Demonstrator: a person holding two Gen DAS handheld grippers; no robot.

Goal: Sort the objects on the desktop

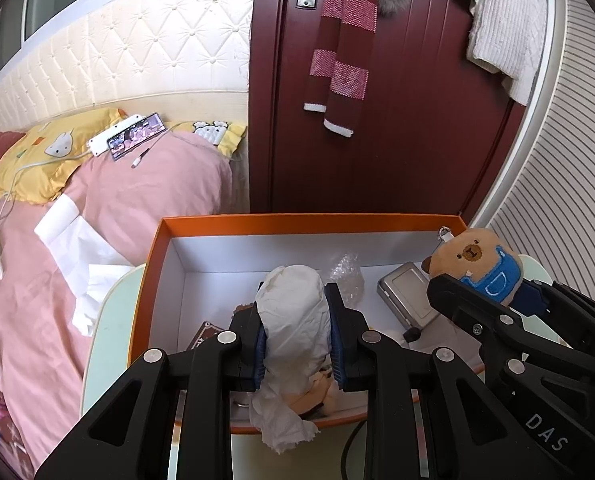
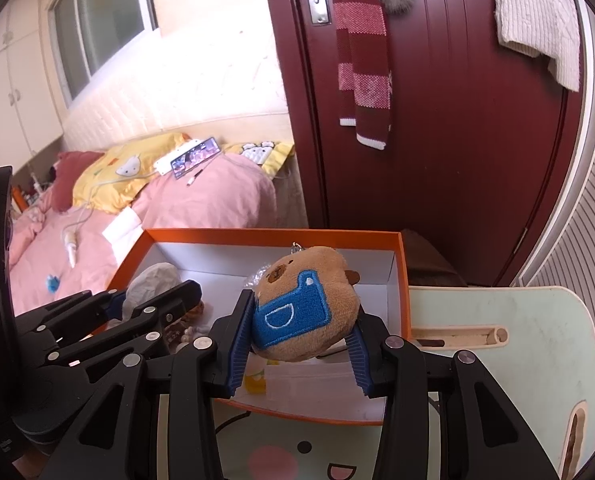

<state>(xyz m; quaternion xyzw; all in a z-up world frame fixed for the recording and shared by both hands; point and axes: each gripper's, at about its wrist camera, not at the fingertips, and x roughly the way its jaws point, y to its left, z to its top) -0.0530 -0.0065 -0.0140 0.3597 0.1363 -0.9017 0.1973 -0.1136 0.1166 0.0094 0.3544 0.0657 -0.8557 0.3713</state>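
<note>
I have both grippers loaded and poised over the orange box (image 1: 153,276), which sits on the pale green desk (image 2: 509,344) with its open top facing up so I can drop things straight in.

My left gripper (image 1: 295,340) is closed on a wad of white tissue (image 1: 293,320). The blue pads press into its sides and the paper bulges above and trails out below, so the grip is narrow but firm enough for something this soft. I have it tilted down over the near left part of the box, which I judge is where the tissue is meant to land.

My right gripper (image 2: 297,344) is clamped on the brown bear plush (image 2: 309,304), the one with the blue embroidered patch. Its jaws stand wider than the left's because the plush is fatter; the stuffing squashes a little between the pads. The plush hangs above the near right of the box, its small metal ring (image 2: 296,247) pointing away from me.

Already inside the box I can see a grey metal tin (image 1: 407,296), a bit of crinkled clear plastic (image 1: 347,276) and some smaller items I can't identify (half hidden under my own grippers).

Holding both above the rim keeps them clear of the walls. My guess is that release comes next, one side at a time so the grippers don't collide.
</note>
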